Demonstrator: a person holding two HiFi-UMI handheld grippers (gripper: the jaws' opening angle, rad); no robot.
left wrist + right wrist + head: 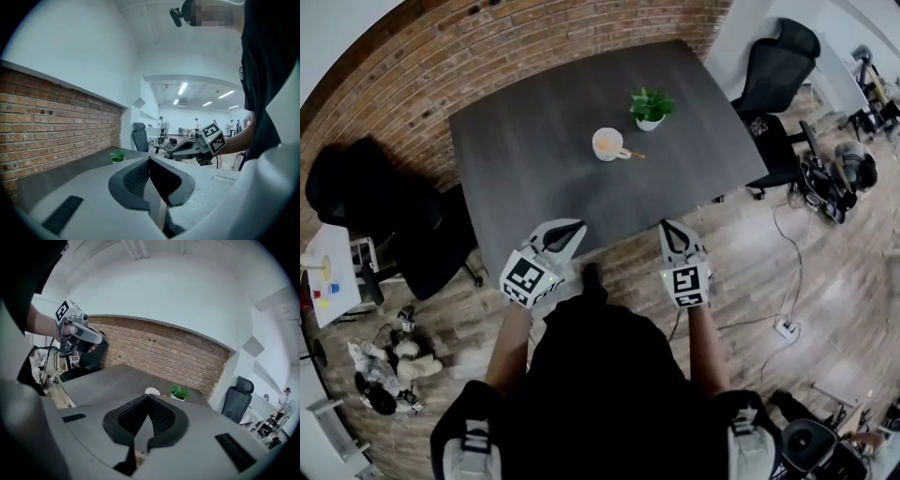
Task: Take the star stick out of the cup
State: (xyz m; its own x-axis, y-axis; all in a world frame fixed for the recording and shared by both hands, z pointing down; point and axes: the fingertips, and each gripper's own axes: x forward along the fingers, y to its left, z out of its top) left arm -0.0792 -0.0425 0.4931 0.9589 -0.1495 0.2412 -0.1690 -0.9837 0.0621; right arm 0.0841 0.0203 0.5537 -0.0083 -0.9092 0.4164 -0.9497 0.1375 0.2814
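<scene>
A white cup point(607, 143) stands on the dark grey table point(534, 159), right of its middle. An orange stick point(634, 154) leans out over the cup's right rim; its star end is too small to make out. My left gripper point(573, 228) and right gripper point(667, 227) hover at the table's near edge, well short of the cup. Both are shut with nothing between the jaws. In the right gripper view the cup point(152, 391) shows just beyond the closed jaw tips point(148, 397). The left gripper view shows closed jaws point(149, 160) and the right gripper point(201, 143), but no cup.
A small potted plant point(652, 108) stands just behind the cup. Black office chairs stand at the left point(366, 192) and the right point(778, 80) of the table. A brick wall point(487, 47) runs behind it. Cables and a power strip point(784, 326) lie on the wooden floor.
</scene>
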